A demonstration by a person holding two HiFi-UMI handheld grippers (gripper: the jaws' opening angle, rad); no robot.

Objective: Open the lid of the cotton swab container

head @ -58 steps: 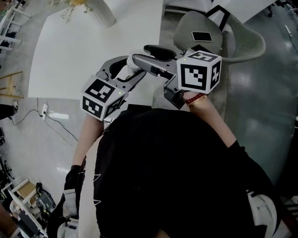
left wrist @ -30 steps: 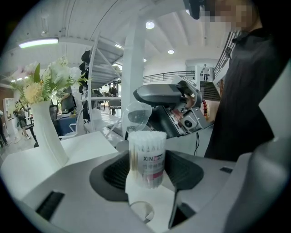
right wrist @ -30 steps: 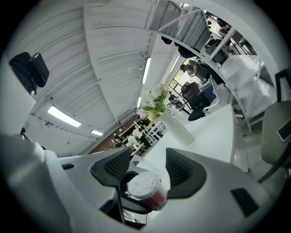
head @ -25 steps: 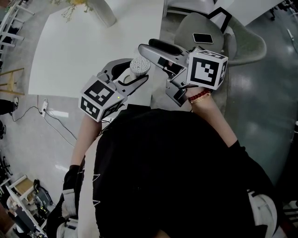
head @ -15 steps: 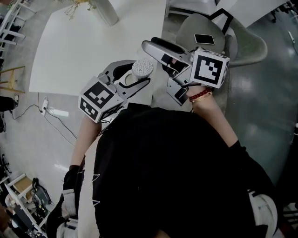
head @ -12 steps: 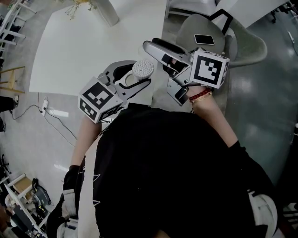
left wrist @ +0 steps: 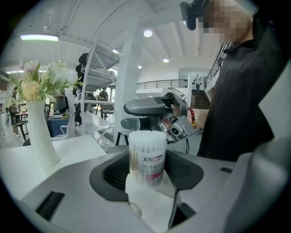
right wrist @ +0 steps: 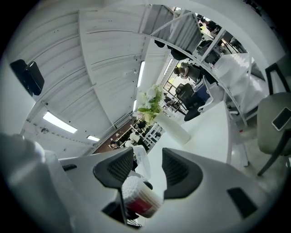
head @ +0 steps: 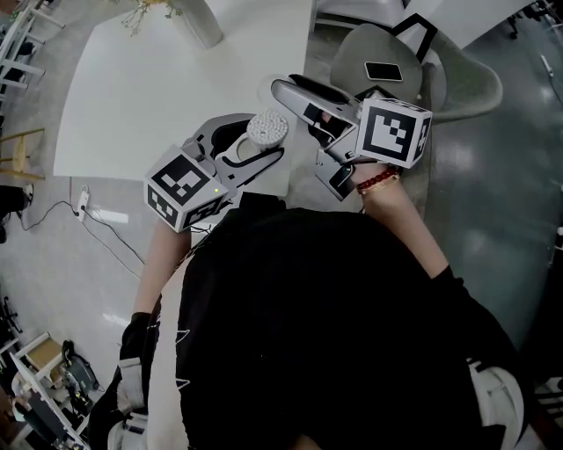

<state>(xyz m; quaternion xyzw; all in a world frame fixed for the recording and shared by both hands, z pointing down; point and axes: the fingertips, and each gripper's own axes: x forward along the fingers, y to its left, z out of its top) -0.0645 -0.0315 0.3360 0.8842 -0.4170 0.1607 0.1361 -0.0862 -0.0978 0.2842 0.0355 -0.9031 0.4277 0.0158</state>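
The cotton swab container (left wrist: pixel 147 154) is a clear tub with a pink label. It stands upright between the pads of my left gripper (left wrist: pixel 146 168), which grip it. Its top is uncovered, and the white swab heads (head: pixel 267 129) show. My right gripper (head: pixel 273 90) hovers just beyond and above the tub, and its jaws are closing. The clear lid (right wrist: pixel 141 164) sits between them against the left pad. Its other edge is lost against the white table. The lid (left wrist: pixel 129 124) also shows under the right gripper's upper finger. The tub (right wrist: pixel 136 195) lies below the right jaws.
Both grippers are over the near edge of the white table (head: pixel 158 79). A white vase of flowers (head: pixel 198 22) stands at its far side. At the right is a grey chair (head: pixel 457 79) with a phone (head: pixel 382 69) on it. Cables (head: pixel 97 220) lie on the floor at the left.
Earlier the right jaws sat over the tub's top. They have since drawn up and away with the lid, baring the swabs. The left gripper still holds the tub and has hardly moved.
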